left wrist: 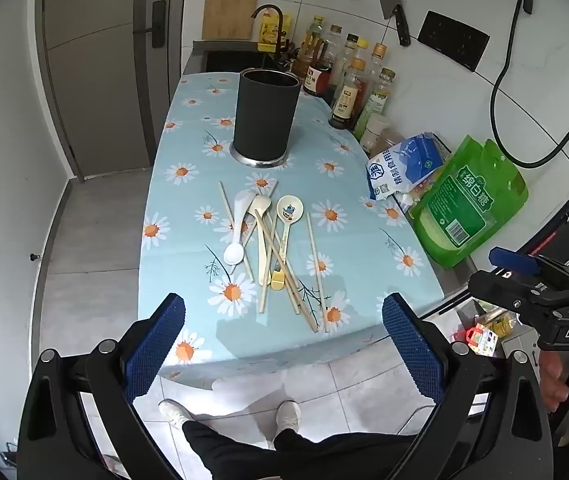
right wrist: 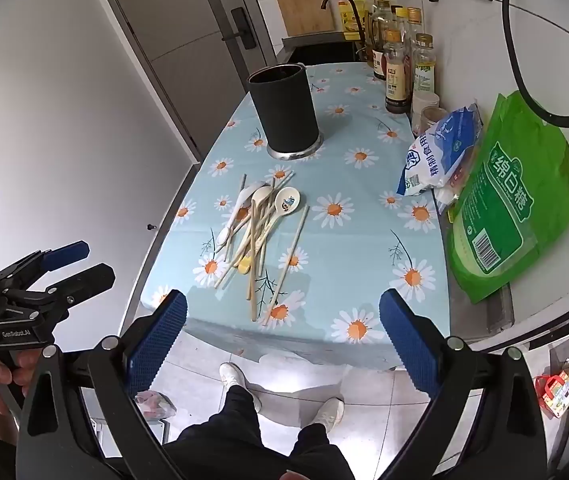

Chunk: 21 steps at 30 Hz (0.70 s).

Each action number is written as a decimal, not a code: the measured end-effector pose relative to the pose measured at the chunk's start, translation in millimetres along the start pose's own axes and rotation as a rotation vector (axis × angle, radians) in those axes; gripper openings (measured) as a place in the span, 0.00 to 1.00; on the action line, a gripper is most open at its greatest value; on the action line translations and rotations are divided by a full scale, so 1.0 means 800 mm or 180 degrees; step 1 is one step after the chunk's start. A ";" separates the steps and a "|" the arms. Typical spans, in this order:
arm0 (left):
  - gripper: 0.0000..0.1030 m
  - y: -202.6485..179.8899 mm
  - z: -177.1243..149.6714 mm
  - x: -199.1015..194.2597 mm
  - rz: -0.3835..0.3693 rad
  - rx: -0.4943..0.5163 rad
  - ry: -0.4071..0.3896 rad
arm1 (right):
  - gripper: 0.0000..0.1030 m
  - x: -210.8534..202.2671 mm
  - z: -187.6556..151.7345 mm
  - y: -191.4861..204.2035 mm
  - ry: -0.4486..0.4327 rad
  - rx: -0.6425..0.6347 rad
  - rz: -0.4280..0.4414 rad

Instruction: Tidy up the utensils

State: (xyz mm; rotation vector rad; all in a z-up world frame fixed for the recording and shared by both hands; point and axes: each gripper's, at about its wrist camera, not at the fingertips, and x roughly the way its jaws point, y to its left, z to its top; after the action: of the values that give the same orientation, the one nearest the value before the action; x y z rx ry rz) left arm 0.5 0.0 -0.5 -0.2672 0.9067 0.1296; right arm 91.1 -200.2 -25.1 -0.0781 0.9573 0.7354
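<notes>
A pile of utensils lies mid-table: a white spoon, a cream spoon, a cartoon-print spoon and several wooden chopsticks. The pile also shows in the right wrist view. A dark cylindrical holder stands upright behind it. My left gripper is open and empty, above the table's near edge. My right gripper is open and empty, also at the near edge. Each gripper appears in the other's view: the right one, the left one.
A daisy-print tablecloth covers the table. A blue-white salt bag and a green sugar bag sit at the right. Several sauce bottles line the wall. A sink and faucet are behind. My legs stand below.
</notes>
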 end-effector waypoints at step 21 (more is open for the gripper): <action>0.93 -0.006 -0.003 0.014 -0.0083 0.0026 0.0077 | 0.93 0.005 0.005 -0.001 0.0102 -0.0023 0.0007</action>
State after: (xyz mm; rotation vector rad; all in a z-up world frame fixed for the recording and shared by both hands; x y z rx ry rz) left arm 6.8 -4.9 -10.0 -0.2735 0.9271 0.0987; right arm 95.6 -197.2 -26.0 -0.0952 0.9854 0.7416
